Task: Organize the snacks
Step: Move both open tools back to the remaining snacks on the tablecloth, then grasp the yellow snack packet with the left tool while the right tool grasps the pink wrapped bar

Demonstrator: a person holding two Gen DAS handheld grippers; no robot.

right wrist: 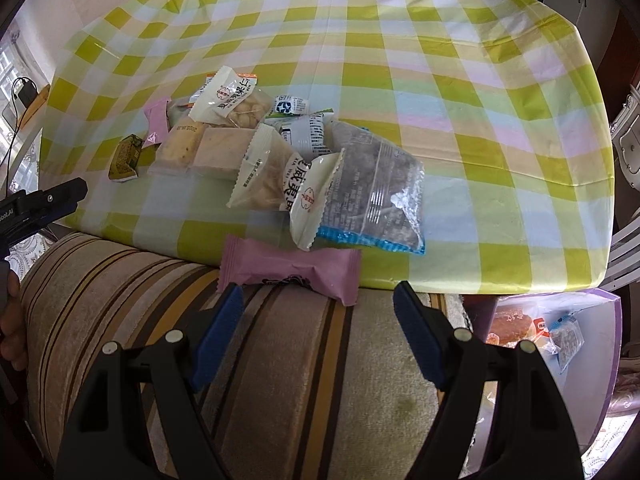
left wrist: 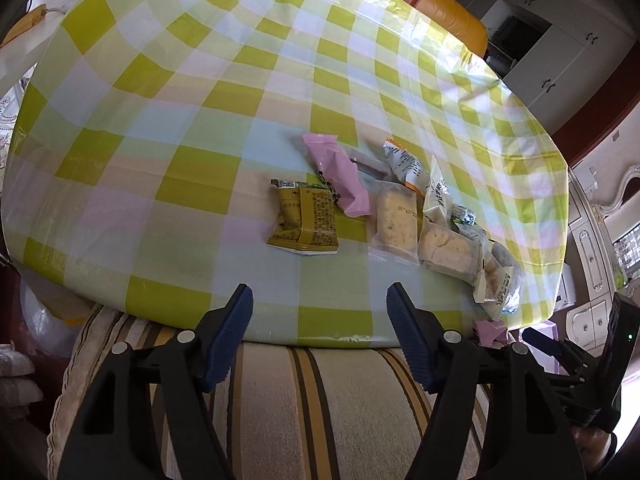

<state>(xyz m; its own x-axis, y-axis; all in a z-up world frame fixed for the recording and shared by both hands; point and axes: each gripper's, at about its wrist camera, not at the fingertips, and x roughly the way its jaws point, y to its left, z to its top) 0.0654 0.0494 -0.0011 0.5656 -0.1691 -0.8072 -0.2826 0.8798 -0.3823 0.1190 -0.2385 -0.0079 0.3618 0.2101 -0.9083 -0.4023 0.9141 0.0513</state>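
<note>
Left hand-held gripper (left wrist: 319, 332): hanging open and empty, olive snack packet (left wrist: 303, 217) lying straight ahead on the desk (left wrist: 200, 128).
Right hand-held gripper (right wrist: 318, 330): gaping, gripping nothing.
Pink packet (right wrist: 290, 270): lying crosswise just beyond its fingertips, overhanging the desk edge; right hand is nearer.

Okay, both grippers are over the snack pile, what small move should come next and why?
Probably ease the right gripper forward and shut it on the pink packet. That packet hangs over the table edge, nearest the open, empty jaws, and a purple box already holding snacks sits just to the right.
</note>
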